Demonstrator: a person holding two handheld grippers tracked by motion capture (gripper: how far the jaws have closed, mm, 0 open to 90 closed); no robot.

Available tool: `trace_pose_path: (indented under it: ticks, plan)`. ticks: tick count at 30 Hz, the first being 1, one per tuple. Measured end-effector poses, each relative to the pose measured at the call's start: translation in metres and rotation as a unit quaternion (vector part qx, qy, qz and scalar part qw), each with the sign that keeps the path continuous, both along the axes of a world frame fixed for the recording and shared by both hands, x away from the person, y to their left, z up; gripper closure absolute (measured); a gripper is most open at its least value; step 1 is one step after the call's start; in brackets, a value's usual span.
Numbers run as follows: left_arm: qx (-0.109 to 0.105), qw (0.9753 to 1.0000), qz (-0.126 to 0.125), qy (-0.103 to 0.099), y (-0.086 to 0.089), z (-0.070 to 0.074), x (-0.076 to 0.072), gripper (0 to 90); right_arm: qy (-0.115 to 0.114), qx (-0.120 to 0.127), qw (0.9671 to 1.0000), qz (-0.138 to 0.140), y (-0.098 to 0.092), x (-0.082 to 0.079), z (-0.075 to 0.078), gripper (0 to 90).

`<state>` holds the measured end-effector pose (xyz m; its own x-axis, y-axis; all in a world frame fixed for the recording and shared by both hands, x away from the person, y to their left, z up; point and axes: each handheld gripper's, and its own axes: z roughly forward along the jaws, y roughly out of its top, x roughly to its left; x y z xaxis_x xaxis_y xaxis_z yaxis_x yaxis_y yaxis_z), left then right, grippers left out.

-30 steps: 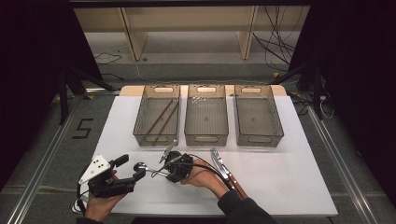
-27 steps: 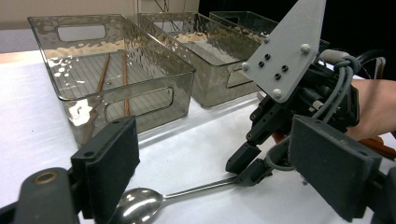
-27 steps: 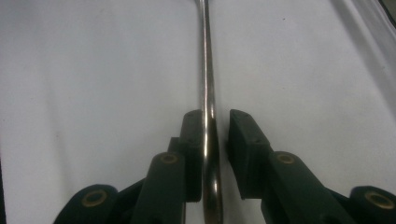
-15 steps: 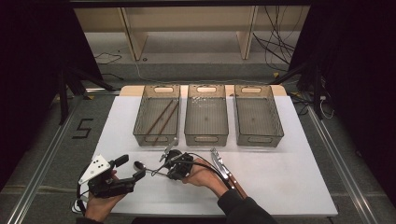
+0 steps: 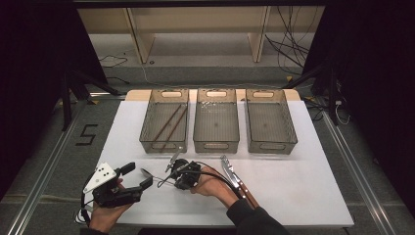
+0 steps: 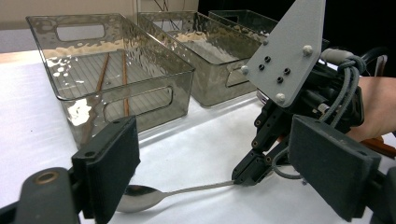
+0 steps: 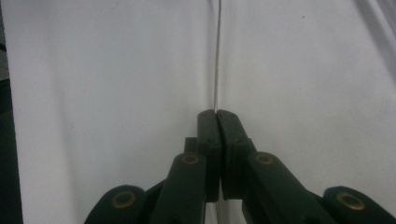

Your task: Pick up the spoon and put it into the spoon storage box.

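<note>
A metal spoon [image 5: 147, 173] lies on the white table [image 5: 293, 196] near its front left, bowl to the left. My right gripper [image 5: 165, 180] is shut on the end of the spoon's handle [image 7: 217, 56], which runs straight out from its closed jaws. In the left gripper view the spoon [image 6: 144, 198] rests flat, with the right gripper [image 6: 247, 175] pinching the handle tip. My left gripper [image 5: 138, 176] hovers open just left of the spoon bowl, pads [image 6: 112, 172] wide apart with nothing between them.
Three clear bins stand in a row at the back: the left bin [image 5: 147, 139] holds two brown chopsticks [image 5: 169, 122], then the middle bin [image 5: 216, 144] and the right bin [image 5: 288, 142]. Knives with brown handles [image 5: 234, 178] lie right of the right hand.
</note>
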<state>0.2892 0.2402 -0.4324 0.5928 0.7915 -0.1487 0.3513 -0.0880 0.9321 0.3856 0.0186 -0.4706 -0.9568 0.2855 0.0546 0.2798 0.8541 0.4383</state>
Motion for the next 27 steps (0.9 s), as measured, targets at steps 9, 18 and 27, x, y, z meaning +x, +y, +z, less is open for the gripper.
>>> trace_pose_path:
  ticks: [9, 18, 27]
  plan:
    - [-0.006, 1.0000, 0.003, 0.000, 0.002, -0.001, 0.000, 16.3, -0.004, 0.025, 0.9996, -0.008, -0.011, 0.004, 0.008, 90.0]
    - [-0.003, 1.0000, 0.001, 0.001, -0.001, -0.001, 0.000, 16.3, -0.030, 0.072, 0.9958, -0.048, -0.045, 0.015, 0.042, 90.0]
    - [-0.007, 1.0000, 0.001, 0.002, -0.001, -0.002, 0.001, 16.2, -0.053, 0.106, 0.9857, -0.120, -0.087, 0.038, 0.077, 89.9]
